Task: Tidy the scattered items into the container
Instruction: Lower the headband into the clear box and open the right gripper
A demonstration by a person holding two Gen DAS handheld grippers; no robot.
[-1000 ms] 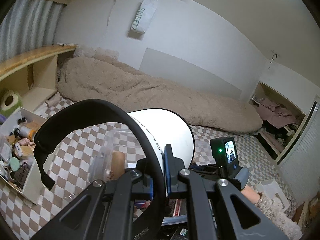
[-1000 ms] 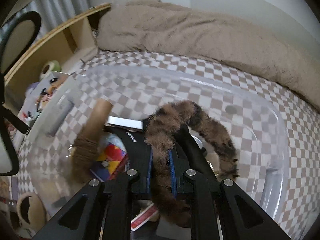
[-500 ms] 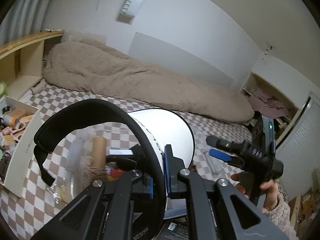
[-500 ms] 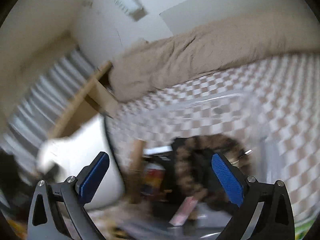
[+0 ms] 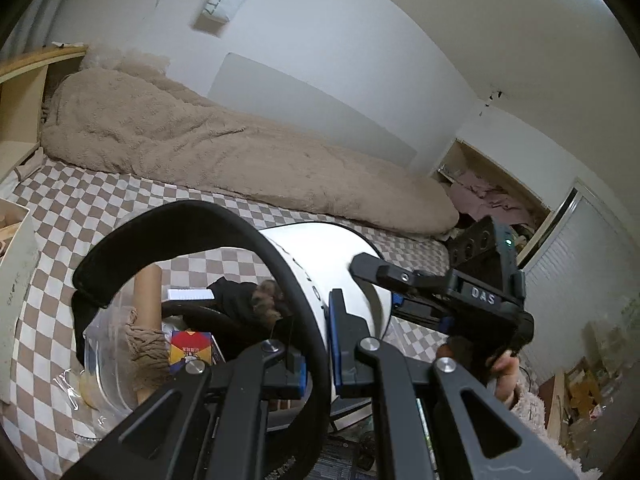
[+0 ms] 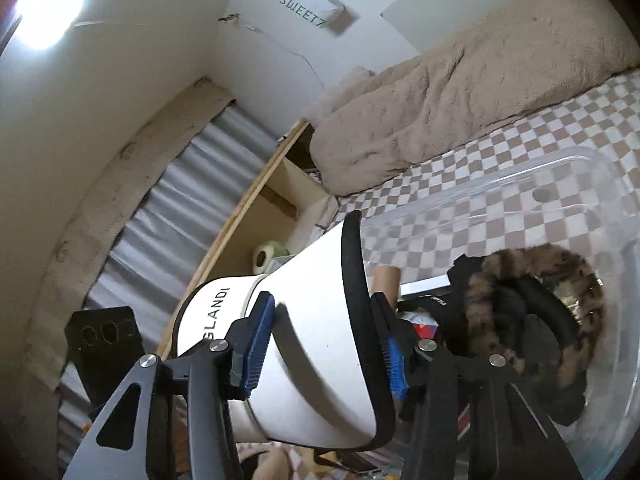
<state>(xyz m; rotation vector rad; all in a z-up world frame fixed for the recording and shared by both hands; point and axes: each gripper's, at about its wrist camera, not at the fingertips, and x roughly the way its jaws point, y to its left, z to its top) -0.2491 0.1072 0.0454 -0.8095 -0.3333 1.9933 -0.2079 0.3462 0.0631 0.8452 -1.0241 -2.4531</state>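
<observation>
A white cone-shaped item [image 5: 336, 256] with a black rim [image 5: 192, 220] hangs over the clear plastic bin [image 6: 580, 168]. My left gripper [image 5: 318, 352] is shut on its black rim. My right gripper [image 6: 324, 344] straddles the white cone [image 6: 316, 280]; its jaws are closing and the blue pads [image 6: 256, 336] touch the cone's wall and rim. In the left wrist view the right gripper [image 5: 384, 284] reaches in from the right. Inside the bin lie a furry brown band [image 6: 540, 268], a black garment, a cardboard tube wrapped in yarn [image 5: 146, 292] and a colourful box [image 5: 190, 346].
The bin rests on a checkered sheet [image 5: 80, 208] with a beige blanket [image 5: 200, 152] behind it. A white box [image 5: 16, 272] stands at the left edge. A wooden shelf [image 6: 256, 200] runs along the curtain. A person's hand [image 5: 504, 376] holds the right gripper.
My right gripper let go of the furry band in the bin, rose, opened wide and swung left around the white cone. The left gripper tipped downward, still gripping the rim.
</observation>
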